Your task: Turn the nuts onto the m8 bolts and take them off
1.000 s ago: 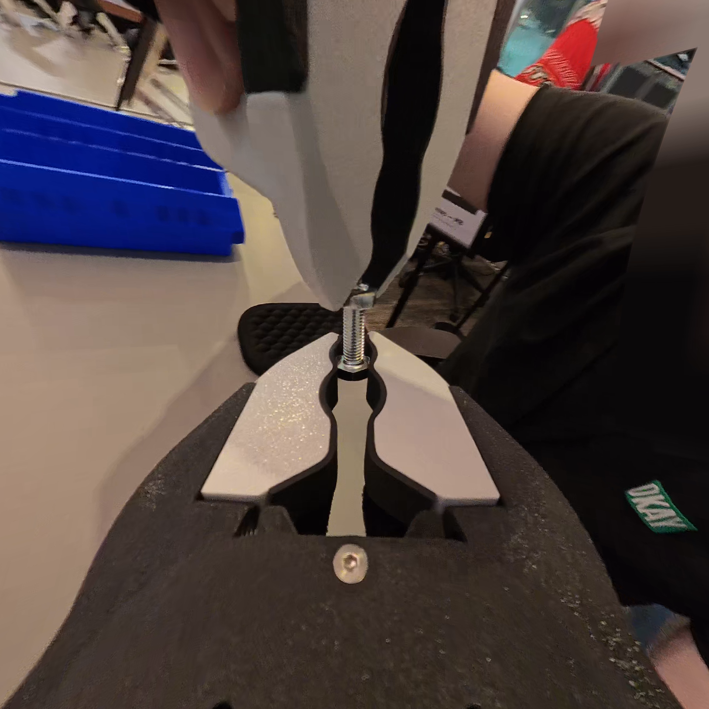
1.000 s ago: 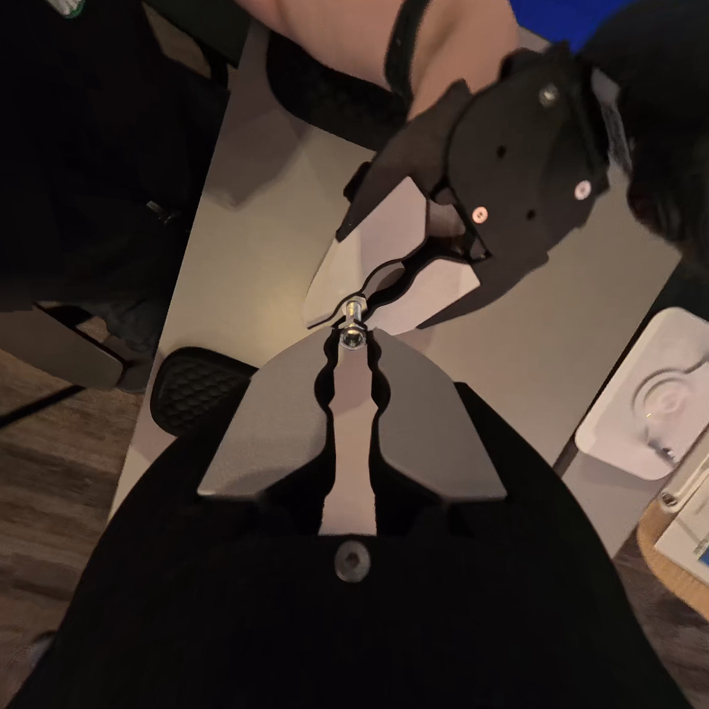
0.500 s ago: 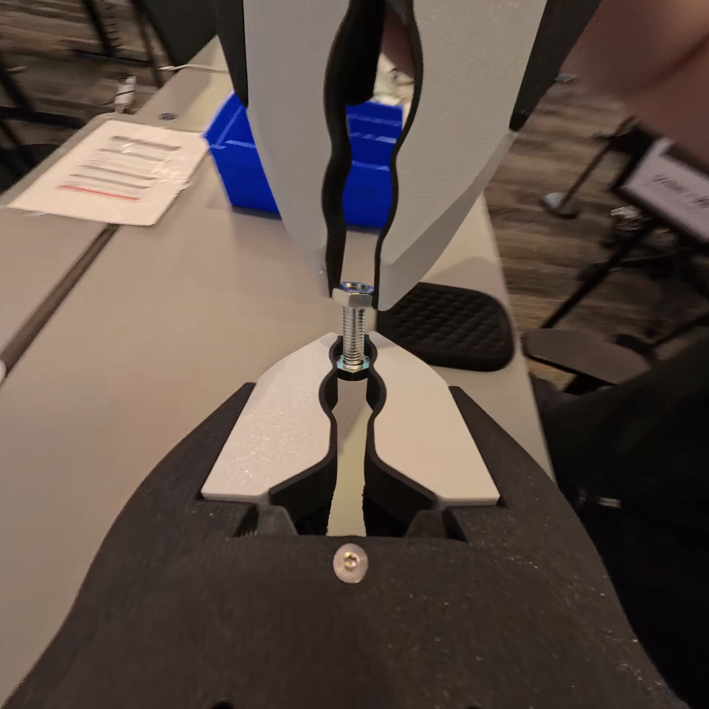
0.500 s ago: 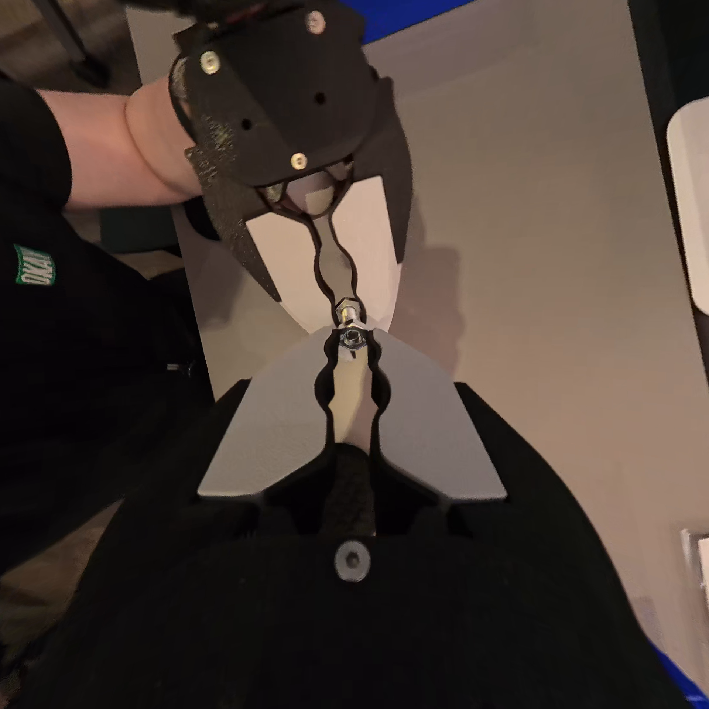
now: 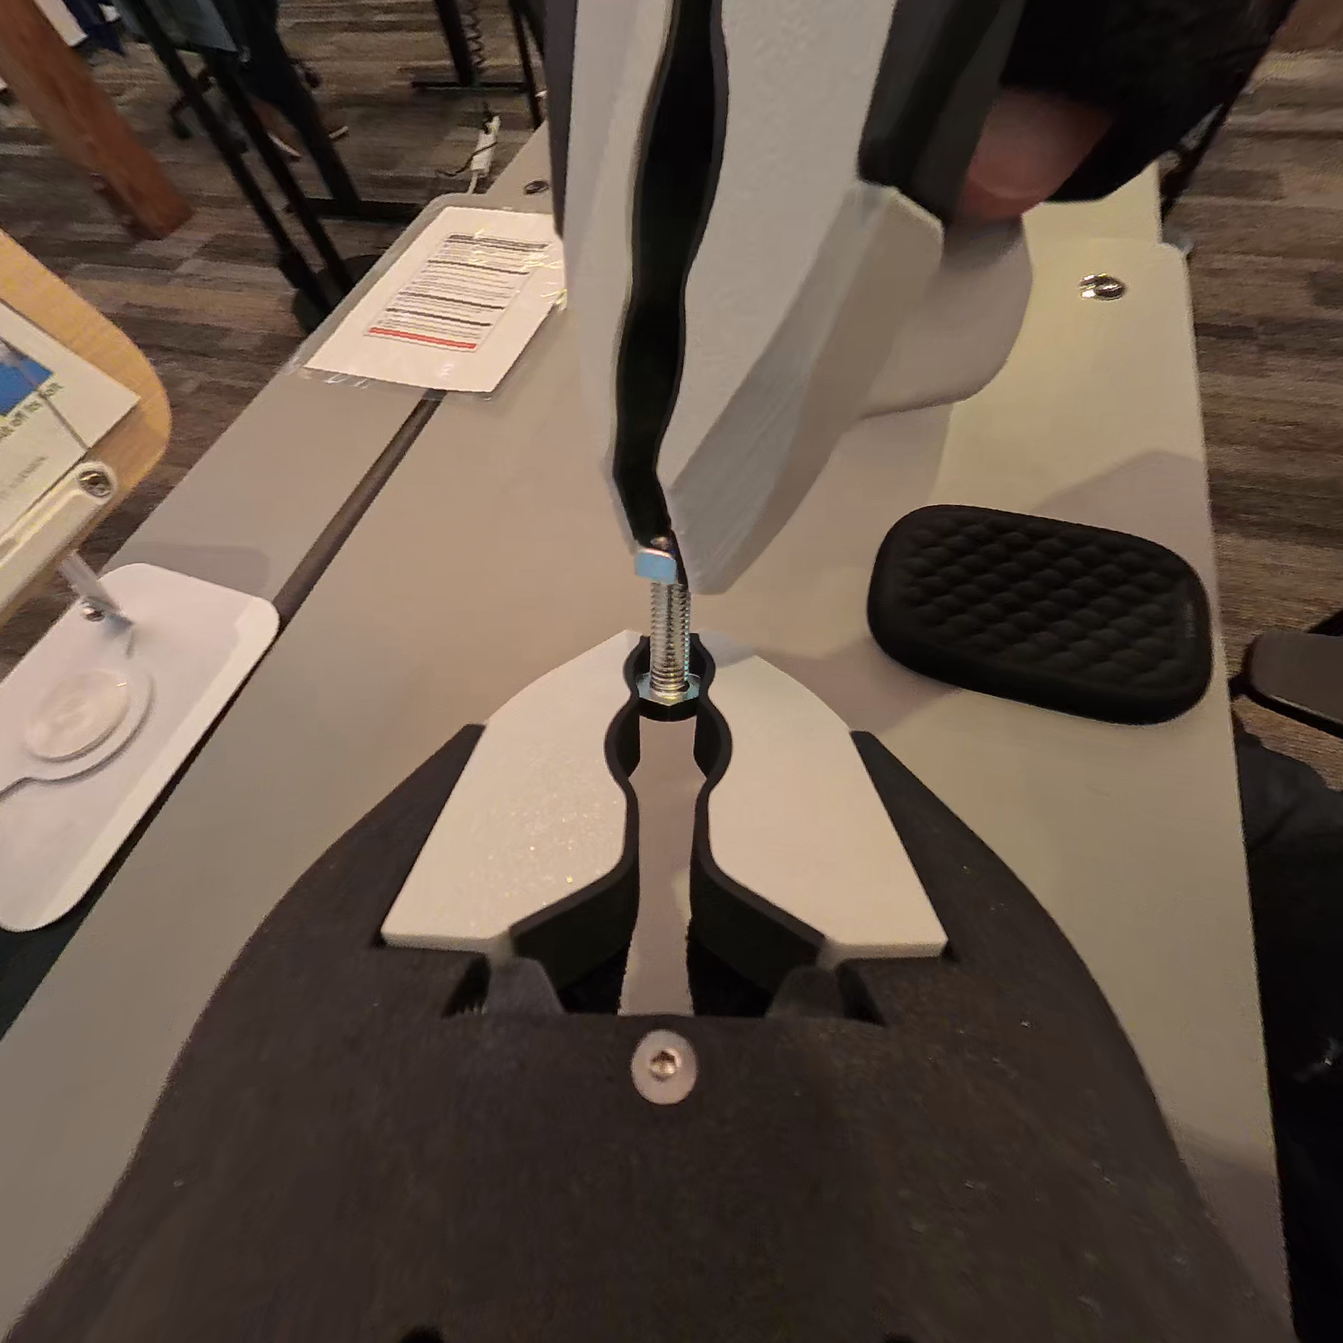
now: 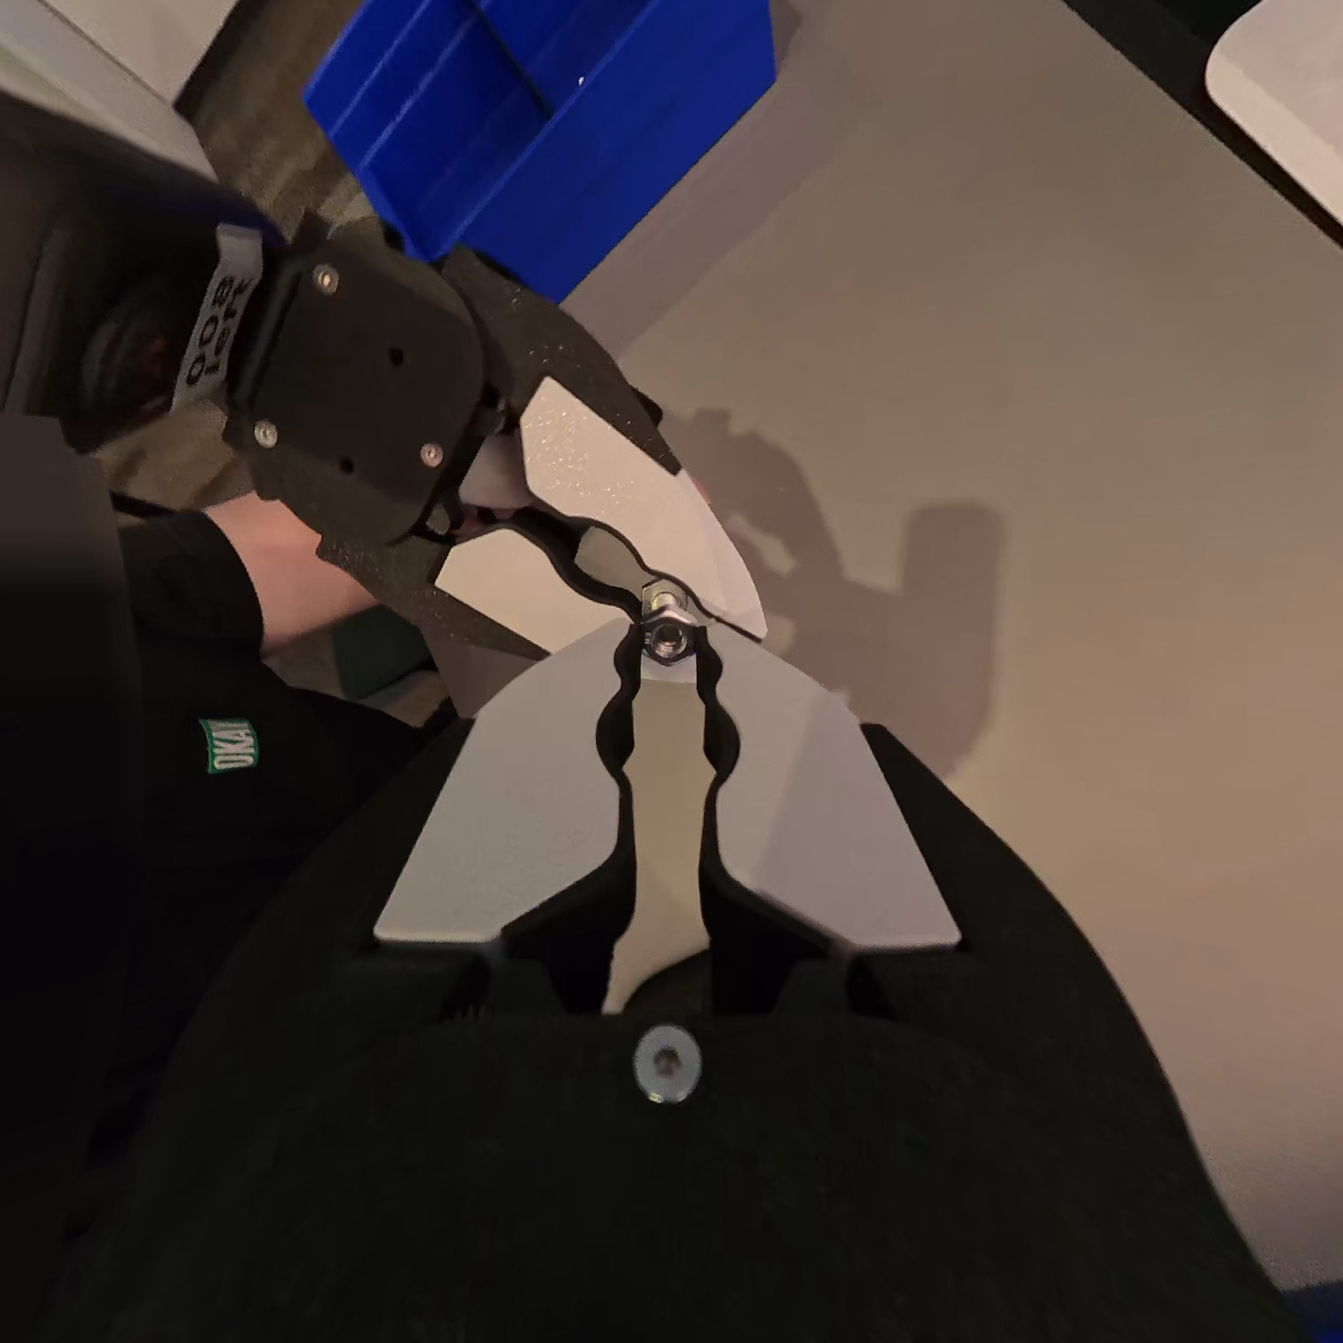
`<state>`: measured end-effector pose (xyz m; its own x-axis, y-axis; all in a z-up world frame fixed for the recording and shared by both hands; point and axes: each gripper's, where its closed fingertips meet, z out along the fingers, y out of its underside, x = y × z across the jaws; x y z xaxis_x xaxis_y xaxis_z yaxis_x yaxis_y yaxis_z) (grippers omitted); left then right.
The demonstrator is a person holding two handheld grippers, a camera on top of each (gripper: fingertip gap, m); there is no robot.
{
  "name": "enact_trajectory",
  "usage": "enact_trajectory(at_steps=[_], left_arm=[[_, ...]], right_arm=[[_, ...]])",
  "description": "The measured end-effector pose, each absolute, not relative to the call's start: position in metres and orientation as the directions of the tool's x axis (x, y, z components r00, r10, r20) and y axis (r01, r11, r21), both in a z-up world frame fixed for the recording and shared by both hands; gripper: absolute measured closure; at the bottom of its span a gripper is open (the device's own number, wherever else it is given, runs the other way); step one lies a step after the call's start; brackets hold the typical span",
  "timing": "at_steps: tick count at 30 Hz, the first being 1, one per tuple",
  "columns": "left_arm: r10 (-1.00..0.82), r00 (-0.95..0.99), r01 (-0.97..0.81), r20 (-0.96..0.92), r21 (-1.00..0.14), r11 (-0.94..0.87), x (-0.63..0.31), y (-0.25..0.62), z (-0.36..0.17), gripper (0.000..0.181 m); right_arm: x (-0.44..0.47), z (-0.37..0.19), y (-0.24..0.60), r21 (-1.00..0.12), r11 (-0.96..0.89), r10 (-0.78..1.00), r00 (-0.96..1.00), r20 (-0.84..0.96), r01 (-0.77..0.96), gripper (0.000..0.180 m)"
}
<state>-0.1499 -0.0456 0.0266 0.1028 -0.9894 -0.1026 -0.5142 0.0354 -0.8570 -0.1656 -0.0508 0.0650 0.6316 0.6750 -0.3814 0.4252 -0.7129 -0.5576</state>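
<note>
A silver M8 bolt (image 5: 668, 625) stands upright between my two grippers, above the grey table (image 5: 436, 581). My left gripper (image 5: 667, 683) is shut on a hex nut (image 5: 667, 696) that sits on the bolt's lower threads. My right gripper (image 5: 663, 561) comes down from above and is shut on the bolt's hex head. In the right wrist view I look along the bolt: my right gripper (image 6: 665, 647) grips the bolt head (image 6: 665, 643). Just beyond it, the left gripper (image 6: 667, 602) reaches in from the left and holds the nut (image 6: 661, 600).
A black quilted pad (image 5: 1039, 610) lies at the right on the table. A laminated sheet (image 5: 450, 298) is at the far left and a white stand base (image 5: 109, 727) at the near left. A blue bin (image 6: 552, 123) sits at the table's far side. A person's black sleeve (image 6: 203, 581) is at the left. My right fingertips sit around 4 cm from my left ones.
Both grippers have kept their hold while turning against each other about the bolt's axis. The background has swung round in both views, and the left gripper now reaches in from the left in the right wrist view.
</note>
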Motion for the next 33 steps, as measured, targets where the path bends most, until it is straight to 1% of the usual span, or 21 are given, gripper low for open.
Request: enact_trajectory(at_steps=[5,13,19,24,25,27,29,31,33], left_arm=[[-0.984,0.136,-0.522,-0.118,-0.852,0.030,-0.150,-0.040,0.025,0.171],[-0.986,0.129,-0.512,-0.107,-0.858,0.026,-0.151,-0.042,0.027,0.171],[-0.991,0.114,-0.484,-0.075,-0.875,0.010,-0.153,-0.045,0.034,0.171],[-0.993,0.102,-0.459,-0.051,-0.889,-0.001,-0.155,-0.047,0.041,0.171],[-0.994,0.096,-0.452,-0.043,-0.892,-0.005,-0.156,-0.048,0.042,0.171],[-0.996,0.088,-0.439,-0.030,-0.898,-0.011,-0.158,-0.049,0.046,0.171],[-0.997,0.076,-0.425,-0.023,-0.905,-0.011,-0.160,-0.051,0.050,0.171],[-0.999,0.045,-0.404,-0.009,-0.915,-0.010,-0.162,-0.055,0.055,0.171],[-1.000,-0.005,-0.375,0.012,-0.927,-0.009,-0.163,-0.063,0.062,0.171]], right_arm=[[-0.166,0.064,-0.046,-0.557,-0.756,0.620,0.651,-0.438,0.345,0.166],[-0.166,0.065,-0.045,-0.570,-0.709,0.673,0.641,-0.370,0.415,0.166],[-0.171,0.068,-0.046,-0.586,-0.683,0.699,0.623,-0.350,0.437,0.165],[-0.174,0.071,-0.044,-0.607,-0.644,0.730,0.612,-0.306,0.465,0.157],[-0.175,0.073,-0.044,-0.616,-0.628,0.742,0.605,-0.289,0.475,0.152],[-0.179,0.079,-0.045,-0.656,-0.564,0.790,0.558,-0.254,0.501,0.146],[-0.180,0.089,-0.046,-0.709,-0.455,0.850,0.501,-0.164,0.540,0.137],[-0.179,0.101,-0.049,-0.753,-0.274,0.917,0.399,-0.017,0.598,0.137],[-0.177,0.112,-0.053,-0.775,-0.102,0.941,0.312,0.127,0.623,0.140]])
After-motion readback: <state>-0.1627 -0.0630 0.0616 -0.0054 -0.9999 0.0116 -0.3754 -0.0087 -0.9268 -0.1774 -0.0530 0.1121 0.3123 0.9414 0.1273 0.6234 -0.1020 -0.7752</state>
